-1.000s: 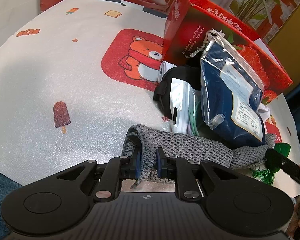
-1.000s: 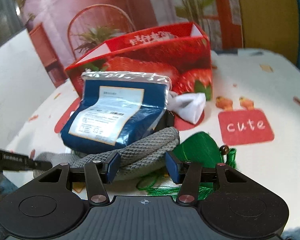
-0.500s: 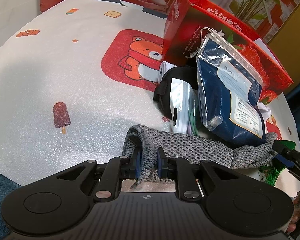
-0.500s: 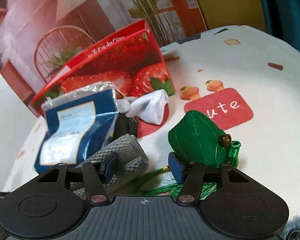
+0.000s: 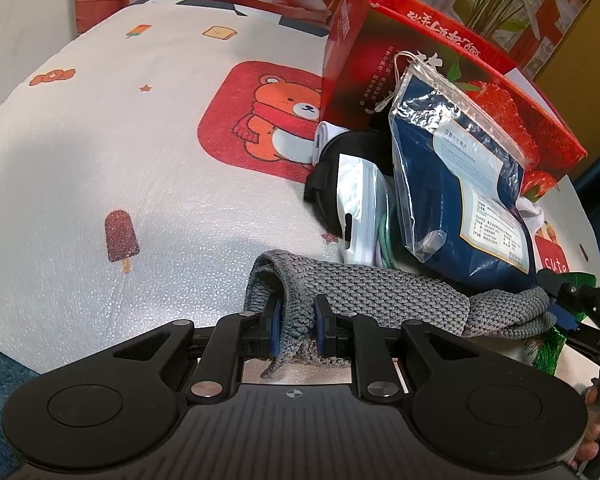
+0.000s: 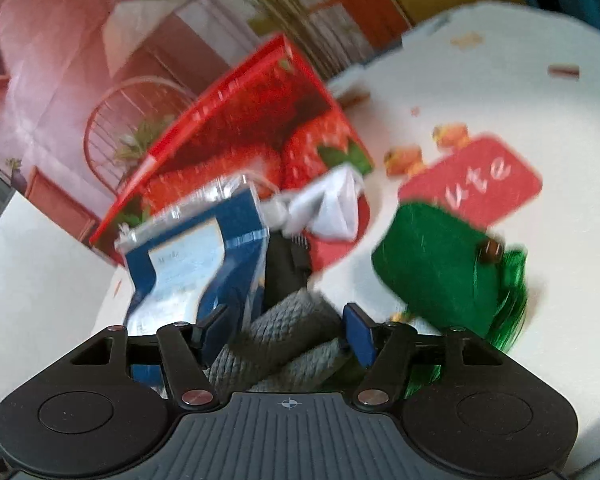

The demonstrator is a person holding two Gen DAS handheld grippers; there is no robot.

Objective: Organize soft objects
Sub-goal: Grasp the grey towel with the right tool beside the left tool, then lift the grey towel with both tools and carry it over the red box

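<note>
A: Left hand-held gripper (image 5: pixel 296 326) is clamped tight on the near end of the grey knitted piece (image 5: pixel 364 296) — blue pads pinching a fold of it, a loose strand dangling below

B: And the knit runs off to the right across the surface (image 5: pixel 100 152), which wears a white cloth printed with a bear and an ice lolly. Its far end sits under the blue packet in clear plastic (image 5: pixel 456 200)

A: Over on the right wrist view it's blurred, but the right hand-held gripper (image 6: pixel 286 328) has its jaws opening, and the other end of the grey knit lies bunched between them. The right pad looks close against the knit; whether either pad really presses I cannot tell

B: The green tasselled pouch (image 6: pixel 440 264) sits just to the right of that gripper, resting on the cloth near the red "cute" patch

A: Behind it all stands the red strawberry box (image 5: pixel 420 60), open at the top. The blue packet leans against it, with a white cloth (image 6: pixel 332 208) and a black strap (image 5: pixel 320 184) tucked at its foot

B: Plus a silvery-white pouch (image 5: pixel 360 208) wedged upright between the strap and the blue packet
</note>
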